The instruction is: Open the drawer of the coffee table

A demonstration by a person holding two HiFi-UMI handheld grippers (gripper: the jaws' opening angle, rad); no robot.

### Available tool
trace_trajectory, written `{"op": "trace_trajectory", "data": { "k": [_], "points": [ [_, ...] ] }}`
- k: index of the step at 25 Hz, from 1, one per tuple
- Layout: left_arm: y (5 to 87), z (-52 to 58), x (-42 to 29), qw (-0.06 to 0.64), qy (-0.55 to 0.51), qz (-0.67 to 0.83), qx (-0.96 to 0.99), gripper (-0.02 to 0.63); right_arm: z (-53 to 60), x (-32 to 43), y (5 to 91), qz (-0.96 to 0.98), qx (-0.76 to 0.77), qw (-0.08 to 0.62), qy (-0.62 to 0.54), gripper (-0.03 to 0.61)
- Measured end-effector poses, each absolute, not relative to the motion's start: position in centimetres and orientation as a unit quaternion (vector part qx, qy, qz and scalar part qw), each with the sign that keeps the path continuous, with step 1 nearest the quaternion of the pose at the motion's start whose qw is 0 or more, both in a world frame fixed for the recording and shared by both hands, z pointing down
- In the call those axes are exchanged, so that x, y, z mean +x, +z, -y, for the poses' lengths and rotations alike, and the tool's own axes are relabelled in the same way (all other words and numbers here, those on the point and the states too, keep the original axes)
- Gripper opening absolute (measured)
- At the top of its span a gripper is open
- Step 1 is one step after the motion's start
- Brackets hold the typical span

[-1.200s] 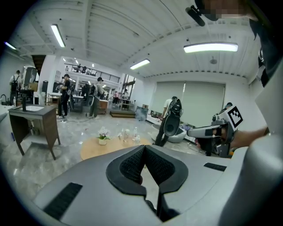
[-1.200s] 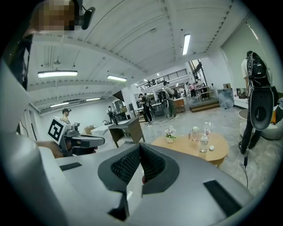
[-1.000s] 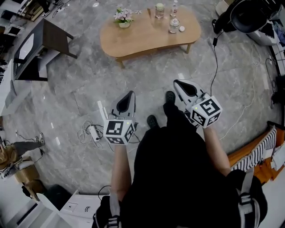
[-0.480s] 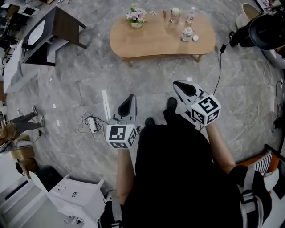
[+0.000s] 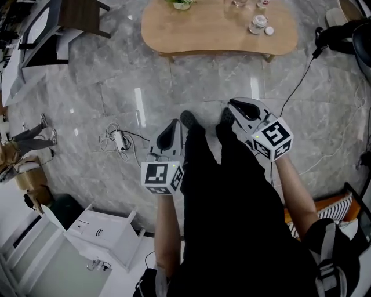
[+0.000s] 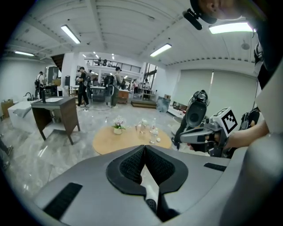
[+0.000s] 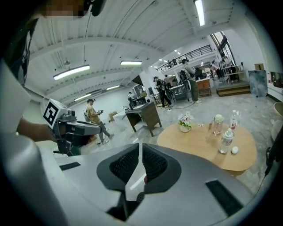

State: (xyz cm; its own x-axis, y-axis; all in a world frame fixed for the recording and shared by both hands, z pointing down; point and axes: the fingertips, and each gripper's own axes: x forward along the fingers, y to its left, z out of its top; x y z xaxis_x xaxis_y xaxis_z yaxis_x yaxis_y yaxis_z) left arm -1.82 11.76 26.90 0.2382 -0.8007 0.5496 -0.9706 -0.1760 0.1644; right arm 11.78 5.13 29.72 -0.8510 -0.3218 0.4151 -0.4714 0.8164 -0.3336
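The wooden coffee table (image 5: 214,32) stands on the grey floor at the top of the head view, some way ahead of both grippers; no drawer shows on it. A flower pot (image 6: 117,129), a glass and bottles (image 7: 227,140) stand on its top. My left gripper (image 5: 172,125) is shut and empty, held in front of the person's legs and pointing toward the table (image 6: 128,140). My right gripper (image 5: 235,105) is shut and empty too, a little further forward on the right. The left gripper view shows my right gripper (image 6: 188,137), and the right gripper view shows my left gripper (image 7: 95,129) and the table (image 7: 208,142).
A power strip with coiled cables (image 5: 119,139) lies on the floor to the left. A dark side table (image 5: 64,14) stands at the upper left, a white box (image 5: 101,229) at the lower left. A black cable (image 5: 295,87) runs along the right. People (image 6: 82,86) stand far behind.
The coffee table has slid toward the top edge of the head view. Both grippers have sunk lower in front of the legs and stay shut.
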Motion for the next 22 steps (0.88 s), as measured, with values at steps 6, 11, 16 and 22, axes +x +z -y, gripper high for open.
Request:
{"op": "trace_trajectory", "data": {
  "k": [6,11,16,22],
  "points": [
    [31.1,-7.8,-2.5,0.252,0.169,0.571,0.763,0.014,-4.1,11.2,33.4,0.930,0.218,0.191,0.225,0.014],
    [35.1,-4.7,-3.6,0.254,0.164,0.556,0.774,0.014,-2.8,10.1,37.2,0.923,0.225,0.204,0.234,0.014],
    [40.3,-2.5,-6.2,0.267,0.161,0.548,0.777,0.014,-1.1,7.2,41.6,0.916,0.237,0.215,0.240,0.014],
    [47.2,-0.6,-10.3,0.292,0.173,0.534,0.775,0.014,0.6,3.5,47.6,0.902,0.252,0.240,0.257,0.014]
  ]
}}
